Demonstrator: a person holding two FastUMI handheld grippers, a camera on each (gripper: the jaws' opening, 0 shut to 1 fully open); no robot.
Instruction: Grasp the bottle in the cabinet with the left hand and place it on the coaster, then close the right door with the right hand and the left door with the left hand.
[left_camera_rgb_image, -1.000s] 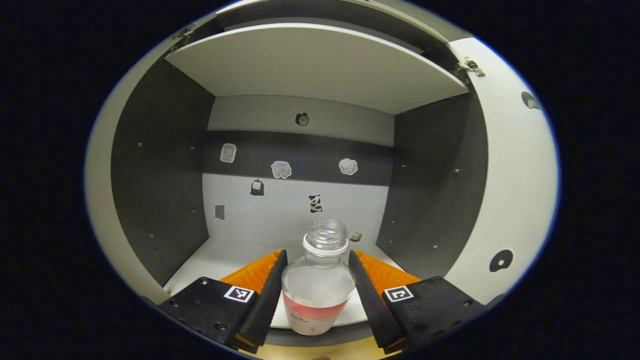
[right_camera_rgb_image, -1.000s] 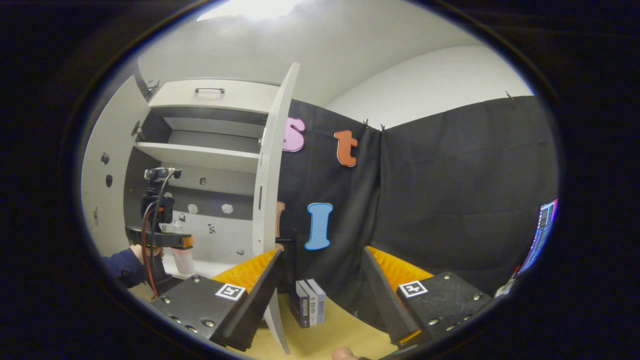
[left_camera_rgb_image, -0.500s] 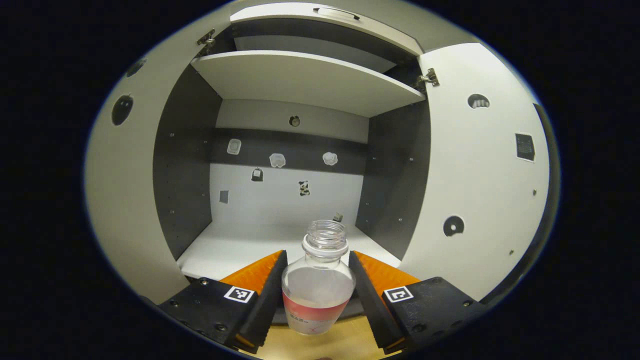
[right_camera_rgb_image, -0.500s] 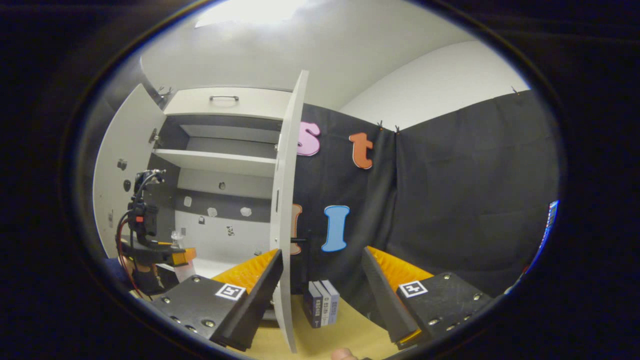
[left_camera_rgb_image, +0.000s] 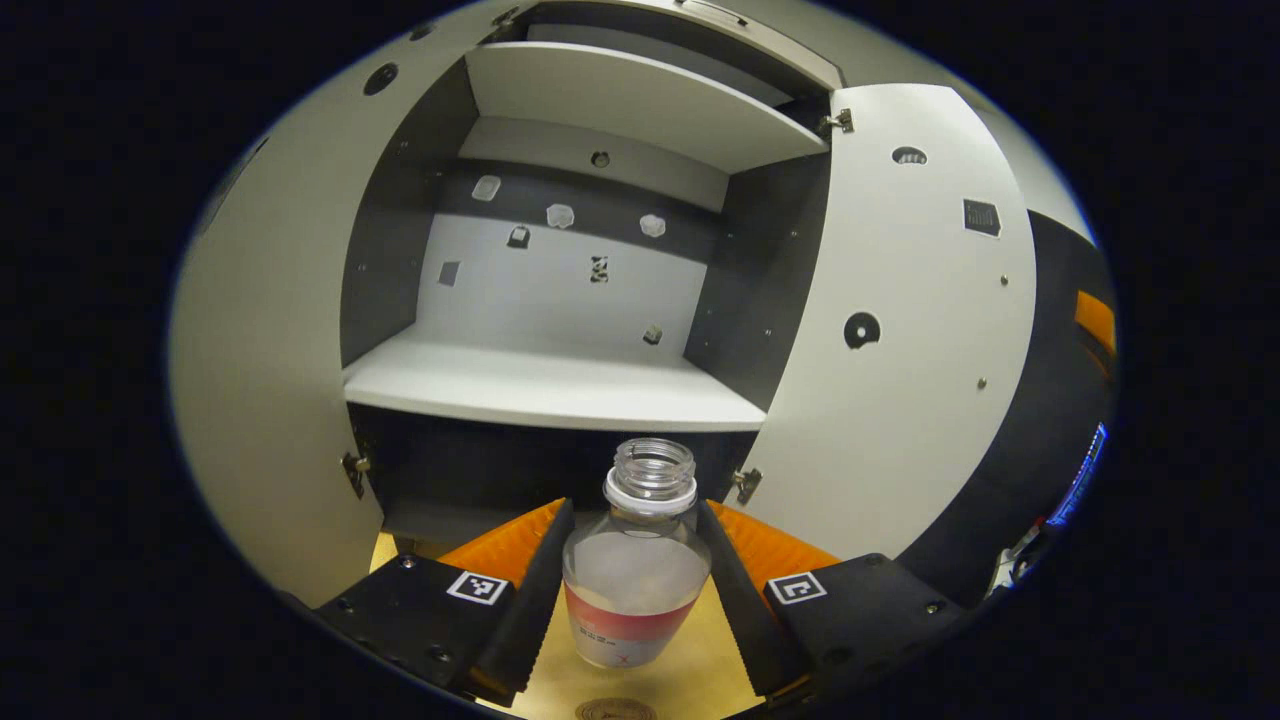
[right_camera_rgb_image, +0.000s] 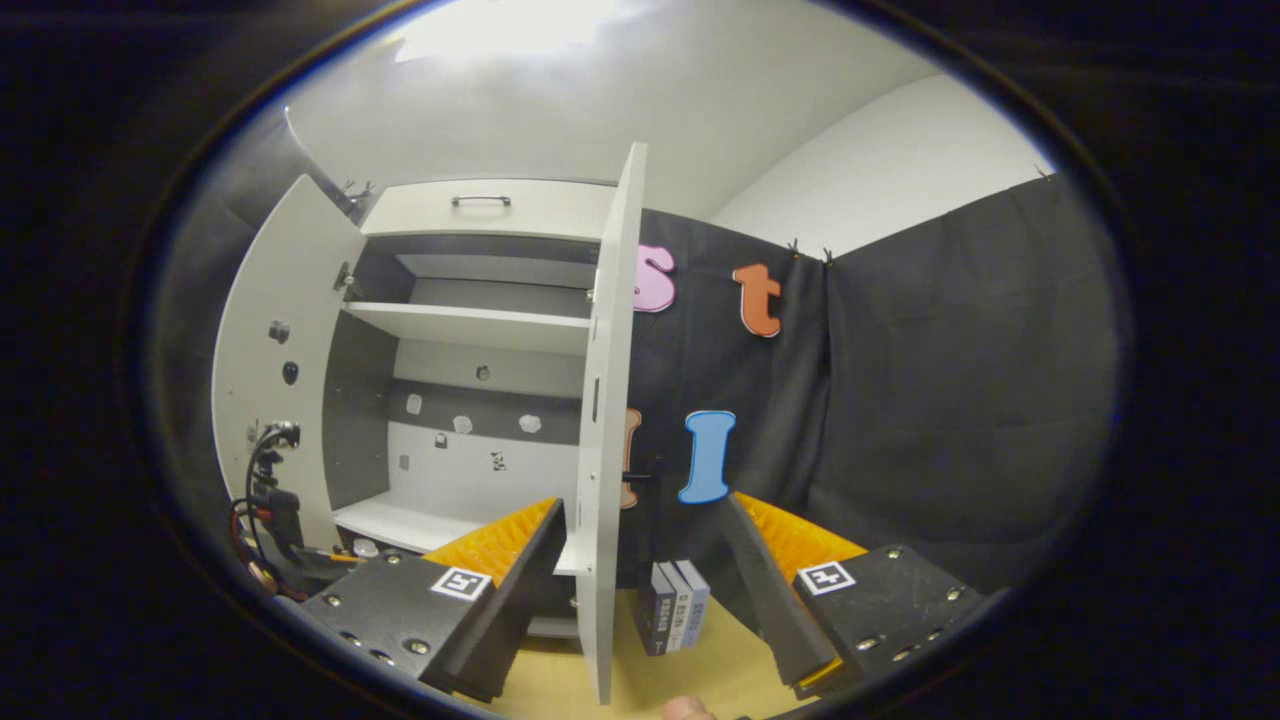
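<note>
In the left gripper view my left gripper (left_camera_rgb_image: 632, 575) is shut on a clear uncapped bottle (left_camera_rgb_image: 636, 560) with a red label band, held upright above the wooden tabletop (left_camera_rgb_image: 700, 672), outside the cabinet. A round coaster (left_camera_rgb_image: 615, 710) peeks in at the bottom edge, just below the bottle. The cabinet (left_camera_rgb_image: 560, 385) stands open, left door (left_camera_rgb_image: 260, 330) and right door (left_camera_rgb_image: 900, 330) swung out. In the right gripper view my right gripper (right_camera_rgb_image: 645, 570) is open, the right door's edge (right_camera_rgb_image: 603, 450) standing between its fingers farther off. The left gripper (right_camera_rgb_image: 275, 540) appears low at the left.
The cabinet's lower shelf (left_camera_rgb_image: 550, 385) is bare, with small stickers on its back wall. A few small boxes (right_camera_rgb_image: 675, 615) stand on the tabletop right of the right door. A drawer with a handle (right_camera_rgb_image: 480, 202) tops the cabinet.
My left gripper has pulled the bottle back out of the cabinet and down over the tabletop; the coaster has come into view. The right gripper has shifted slightly left relative to the door edge.
</note>
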